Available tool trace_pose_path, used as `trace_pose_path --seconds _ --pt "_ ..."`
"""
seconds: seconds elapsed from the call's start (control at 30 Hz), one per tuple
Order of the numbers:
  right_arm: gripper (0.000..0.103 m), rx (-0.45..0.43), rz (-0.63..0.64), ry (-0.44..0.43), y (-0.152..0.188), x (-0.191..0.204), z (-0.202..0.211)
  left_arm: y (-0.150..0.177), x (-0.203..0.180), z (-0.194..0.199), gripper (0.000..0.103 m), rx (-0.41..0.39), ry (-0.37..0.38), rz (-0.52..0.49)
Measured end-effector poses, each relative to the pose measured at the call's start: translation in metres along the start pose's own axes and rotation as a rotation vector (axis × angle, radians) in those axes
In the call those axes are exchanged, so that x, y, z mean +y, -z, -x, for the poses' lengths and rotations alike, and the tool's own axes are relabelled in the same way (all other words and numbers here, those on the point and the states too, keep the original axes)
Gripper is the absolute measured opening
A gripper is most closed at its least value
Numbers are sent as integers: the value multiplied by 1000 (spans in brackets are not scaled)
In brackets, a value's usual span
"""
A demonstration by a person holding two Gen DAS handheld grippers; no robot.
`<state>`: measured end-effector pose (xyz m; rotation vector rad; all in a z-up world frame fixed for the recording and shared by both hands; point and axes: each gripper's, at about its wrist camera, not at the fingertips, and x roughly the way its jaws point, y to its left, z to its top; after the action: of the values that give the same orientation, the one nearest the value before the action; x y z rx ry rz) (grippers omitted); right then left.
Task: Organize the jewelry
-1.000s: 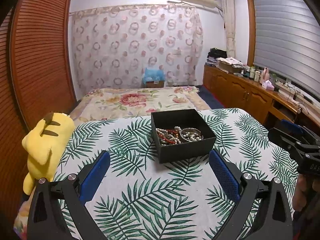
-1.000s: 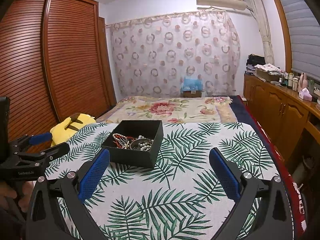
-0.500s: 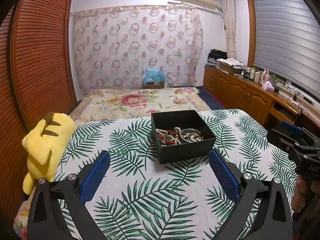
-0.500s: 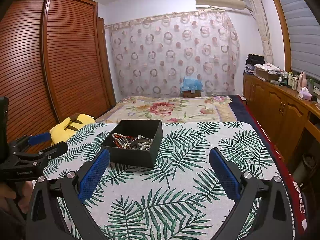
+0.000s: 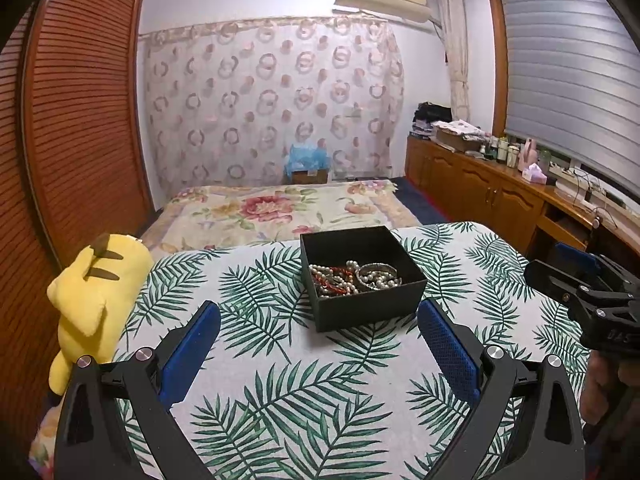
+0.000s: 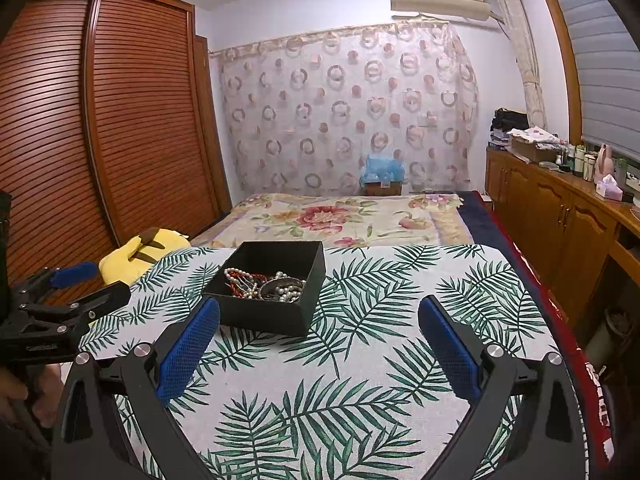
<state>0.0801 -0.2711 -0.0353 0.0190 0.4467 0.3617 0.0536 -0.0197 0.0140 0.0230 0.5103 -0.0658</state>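
At the far left a yellow plush toy (image 5: 92, 300) is leaning against the edge of the table (image 5: 256, 360), which is wearing a palm-leaf cloth. The left tool (image 5: 318, 350) is hovering low over that cloth with its blue pads standing wide apart, holding nothing. Just ahead of it, the black box (image 5: 368, 304) is sitting open, and the jewelry (image 5: 352, 276), pearl strands, red beads and a bangle, is lying heaped together inside it. To the right, the right tool (image 6: 318, 350) is likewise gaping and empty, the box near its left pad. No piece is lying on the cloth. This could be jewelry gathered in, or a tangle awaiting sorting; the pictures are not settling which.
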Motion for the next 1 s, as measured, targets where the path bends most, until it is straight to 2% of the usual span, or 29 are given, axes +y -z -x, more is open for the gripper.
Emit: trace_pose_path --seconds 1.0 --pt "100 -13 -5 2 -4 0 5 0 0 2 95 -10 -2 -2"
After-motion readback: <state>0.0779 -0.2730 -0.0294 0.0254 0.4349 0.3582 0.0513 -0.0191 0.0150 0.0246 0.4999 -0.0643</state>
